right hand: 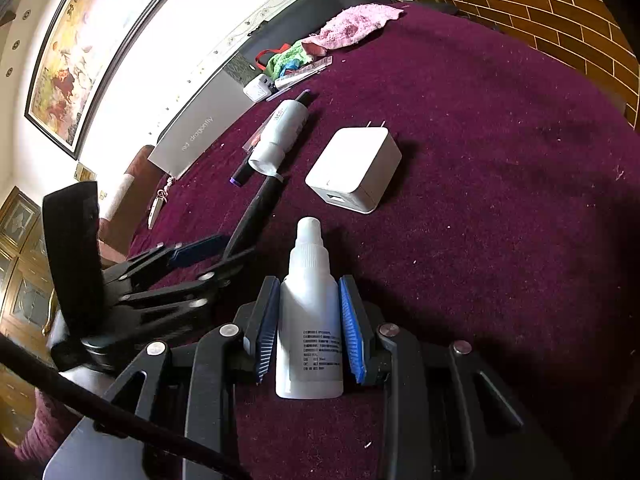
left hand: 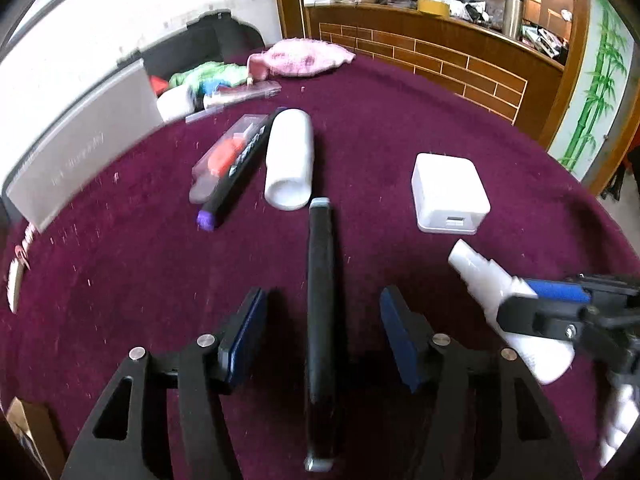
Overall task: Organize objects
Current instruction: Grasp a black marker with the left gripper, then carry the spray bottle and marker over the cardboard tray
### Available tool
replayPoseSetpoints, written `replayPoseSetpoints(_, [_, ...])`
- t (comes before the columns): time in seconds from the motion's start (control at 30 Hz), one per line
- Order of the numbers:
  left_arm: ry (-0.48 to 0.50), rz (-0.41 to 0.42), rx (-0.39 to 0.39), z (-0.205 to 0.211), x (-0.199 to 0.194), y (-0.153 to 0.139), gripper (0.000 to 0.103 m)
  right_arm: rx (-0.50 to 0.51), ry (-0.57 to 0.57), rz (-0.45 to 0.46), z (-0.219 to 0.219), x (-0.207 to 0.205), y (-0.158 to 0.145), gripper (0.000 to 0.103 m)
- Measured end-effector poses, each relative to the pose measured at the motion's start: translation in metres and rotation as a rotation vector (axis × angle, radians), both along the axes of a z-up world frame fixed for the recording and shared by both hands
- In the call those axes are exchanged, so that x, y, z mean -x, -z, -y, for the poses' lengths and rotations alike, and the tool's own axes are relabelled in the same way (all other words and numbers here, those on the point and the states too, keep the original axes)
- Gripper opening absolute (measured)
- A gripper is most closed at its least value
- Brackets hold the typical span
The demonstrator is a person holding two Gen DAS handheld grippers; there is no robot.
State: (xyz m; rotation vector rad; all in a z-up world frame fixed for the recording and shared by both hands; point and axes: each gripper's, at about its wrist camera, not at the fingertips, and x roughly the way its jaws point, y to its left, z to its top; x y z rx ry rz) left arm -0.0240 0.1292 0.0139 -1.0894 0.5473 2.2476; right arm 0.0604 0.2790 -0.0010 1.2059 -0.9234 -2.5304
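On the maroon worktop (left hand: 400, 120) the left tool (left hand: 322, 332) stands half-wide astride a black pen (left hand: 320, 300), pads clear of it, whose far tip nearly meets a white cylinder (left hand: 290, 160), a white charger (left hand: 448, 192) beside, while the right tool (right hand: 310, 332) clamps a white dropper bottle (right hand: 310, 320).
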Motion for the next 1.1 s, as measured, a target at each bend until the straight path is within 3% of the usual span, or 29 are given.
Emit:
replayPoseSetpoints(0.1, [-0.010, -0.042, 0.002, -0.001, -0.007, 0.001, 0.053, 0.005, 0.000, -0.001, -0.002, 0.001, 0.000, 0.027])
replayPoseSetpoints(0.13, [-0.007, -0.028, -0.007, 0.001, -0.009, 0.000, 0.044, 0.004, 0.001, -0.002, -0.002, 0.001, 0.000, 0.027])
replayPoseSetpoints(0.17, [0.002, 0.008, -0.032, 0.003, -0.009, 0.000, 0.024, 0.002, 0.001, -0.002, -0.002, 0.001, 0.000, 0.027])
replayPoseSetpoints(0.23, [0.002, 0.047, -0.054, 0.010, -0.016, -0.004, 0.011, -0.008, 0.000, -0.004, -0.002, 0.001, -0.001, 0.027])
replayPoseSetpoints(0.5, [-0.081, 0.062, -0.121, 0.066, -0.056, -0.020, 0.011, -0.099, -0.005, -0.019, 0.009, -0.004, -0.006, 0.030])
replayPoseSetpoints(0.73, [-0.159, 0.001, -0.145, 0.111, -0.090, -0.039, 0.011, -0.353, -0.020, 0.023, 0.045, 0.006, -0.016, 0.041])
replayPoseSetpoints(0.93, [-0.218, -0.058, -0.142, 0.140, -0.111, -0.050, 0.011, -0.644, -0.057, 0.093, 0.082, 0.015, -0.015, 0.046])
replayPoseSetpoints(1.1, [-0.257, -0.113, -0.126, 0.157, -0.124, -0.056, 0.012, -0.661, -0.039, 0.131, 0.083, 0.015, -0.017, 0.046])
